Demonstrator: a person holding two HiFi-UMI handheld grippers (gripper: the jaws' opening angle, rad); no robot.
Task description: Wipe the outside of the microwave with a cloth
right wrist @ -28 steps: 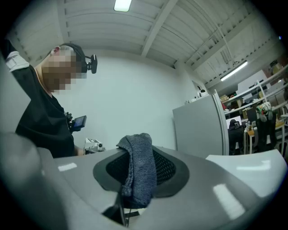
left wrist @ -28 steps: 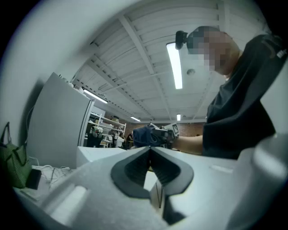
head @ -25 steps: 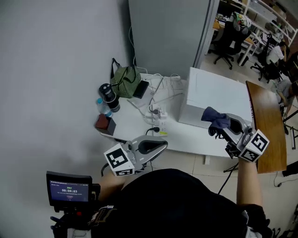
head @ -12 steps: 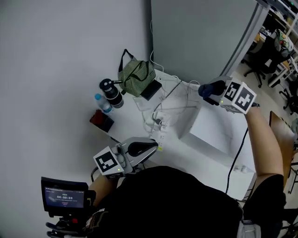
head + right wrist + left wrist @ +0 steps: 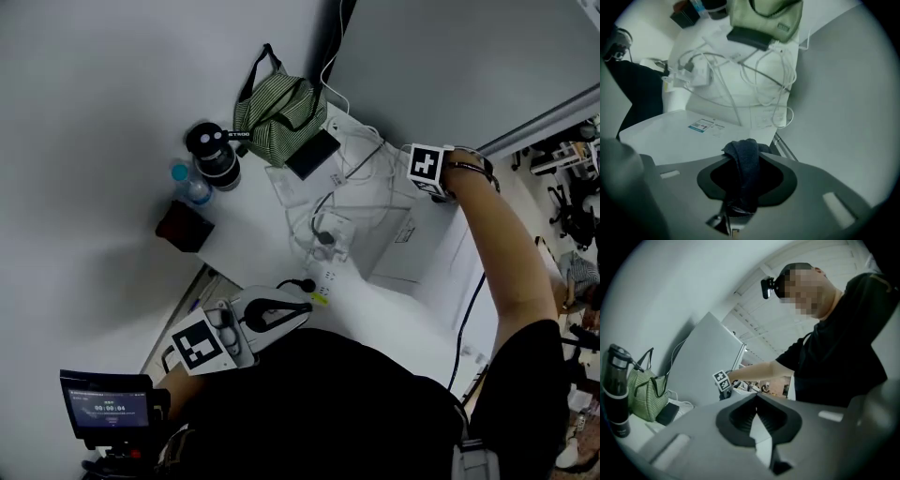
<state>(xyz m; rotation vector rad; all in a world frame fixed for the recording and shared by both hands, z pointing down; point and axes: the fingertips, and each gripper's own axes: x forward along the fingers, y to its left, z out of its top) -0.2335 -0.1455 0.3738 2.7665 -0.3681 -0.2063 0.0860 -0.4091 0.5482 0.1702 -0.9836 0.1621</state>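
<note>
The white microwave [image 5: 427,255] stands on the white table, its labelled face [image 5: 701,125] toward me in the right gripper view. My right gripper [image 5: 431,186] is stretched to the microwave's far corner, by the grey partition; only its marker cube shows in the head view. In its own view the right gripper [image 5: 740,157] is shut on a dark blue cloth [image 5: 743,164] that hangs just above the microwave's edge. My left gripper [image 5: 302,311] hovers low near my body, off the table's front edge. Its jaws [image 5: 756,401] are shut with nothing in them.
Left of the microwave lie a power strip with tangled white cables [image 5: 328,230], a green striped bag [image 5: 279,108], a black slab [image 5: 314,153], a black flask [image 5: 214,155], a water bottle [image 5: 190,183] and a dark red box [image 5: 185,225]. A grey partition [image 5: 450,66] stands behind.
My right gripper has carried the cloth from the microwave's near right side over to its far corner by the partition. The left gripper has hardly moved.
</note>
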